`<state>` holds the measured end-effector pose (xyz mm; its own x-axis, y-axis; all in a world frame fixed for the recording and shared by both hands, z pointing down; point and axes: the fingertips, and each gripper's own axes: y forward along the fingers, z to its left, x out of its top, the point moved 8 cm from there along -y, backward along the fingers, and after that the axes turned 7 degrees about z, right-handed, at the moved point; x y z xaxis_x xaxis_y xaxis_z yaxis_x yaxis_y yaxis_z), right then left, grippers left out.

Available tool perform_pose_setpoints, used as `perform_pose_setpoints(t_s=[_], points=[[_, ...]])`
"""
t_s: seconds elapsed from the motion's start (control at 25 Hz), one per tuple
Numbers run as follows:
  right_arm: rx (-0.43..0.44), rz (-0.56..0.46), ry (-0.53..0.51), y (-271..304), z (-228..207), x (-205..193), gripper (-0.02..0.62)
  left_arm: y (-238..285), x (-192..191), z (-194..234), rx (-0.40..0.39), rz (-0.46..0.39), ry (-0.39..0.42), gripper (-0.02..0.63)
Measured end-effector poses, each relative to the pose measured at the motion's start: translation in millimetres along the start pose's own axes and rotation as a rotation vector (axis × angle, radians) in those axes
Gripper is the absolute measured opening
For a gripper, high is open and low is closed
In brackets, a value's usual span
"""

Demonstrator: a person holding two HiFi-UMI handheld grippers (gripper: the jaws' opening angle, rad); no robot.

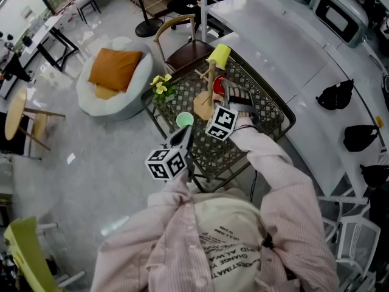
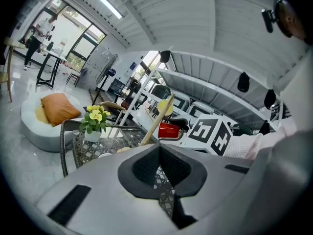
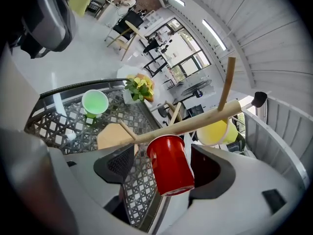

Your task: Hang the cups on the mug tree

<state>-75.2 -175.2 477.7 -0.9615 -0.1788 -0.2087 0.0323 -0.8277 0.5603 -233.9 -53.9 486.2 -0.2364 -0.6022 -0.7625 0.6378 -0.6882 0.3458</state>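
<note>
A wooden mug tree (image 1: 210,87) stands on the black lattice table (image 1: 273,117). A yellow cup (image 1: 219,55) hangs near its top. A red cup (image 3: 170,164) hangs mouth-up against the tree's trunk (image 3: 195,124), between the jaws of my right gripper (image 3: 164,156). Those jaws stand wide, with a gap on the cup's left side, so the gripper is open. A green cup (image 1: 185,120) stands upright on the table, left of the tree's base (image 3: 115,136). My left gripper (image 1: 184,134) hovers by the front edge near it, shut and empty (image 2: 159,147).
A small pot of yellow flowers (image 1: 161,87) sits at the table's left corner. A wooden chair (image 1: 182,41) stands behind the table. A pale beanbag with an orange cushion (image 1: 115,72) lies to the left, and a white counter (image 1: 292,41) runs along the right.
</note>
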Motion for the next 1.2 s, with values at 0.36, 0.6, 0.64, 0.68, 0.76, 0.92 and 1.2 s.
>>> perform_pose_setpoints(t_s=[0.36, 0.6, 0.64, 0.68, 0.76, 0.92, 1.2], points=[[-0.001, -0.047, 0.089, -18.1, 9.4, -5.5, 0.319, -3.0, -8.3, -3.9, -0.011, 0.016, 0.016, -0.003], [0.059, -0.116, 0.198, -36.6, 22.1, -7.7, 0.319, -12.3, -18.6, -3.4, 0.021, 0.025, 0.002, -0.003], [0.071, -0.122, 0.213, -38.1, 24.8, -8.2, 0.319, -13.5, -20.9, -2.7, 0.027, 0.027, -0.003, -0.003], [0.084, -0.126, 0.226, -39.2, 28.1, -8.8, 0.319, -14.5, -23.4, -1.9, 0.033, 0.029, -0.008, -0.003], [0.115, -0.134, 0.251, -40.3, 35.7, -10.4, 0.319, -16.6, -28.4, -0.1, 0.046, 0.029, -0.019, -0.003], [0.241, -0.187, 0.375, -41.0, 50.8, -14.4, 0.319, -19.7, -38.1, 1.7, 0.089, 0.027, -0.047, -0.003], [0.415, -0.236, 0.553, -34.0, 72.9, -24.0, 0.319, -25.4, -48.3, -0.2, 0.159, -0.002, -0.091, -0.003]])
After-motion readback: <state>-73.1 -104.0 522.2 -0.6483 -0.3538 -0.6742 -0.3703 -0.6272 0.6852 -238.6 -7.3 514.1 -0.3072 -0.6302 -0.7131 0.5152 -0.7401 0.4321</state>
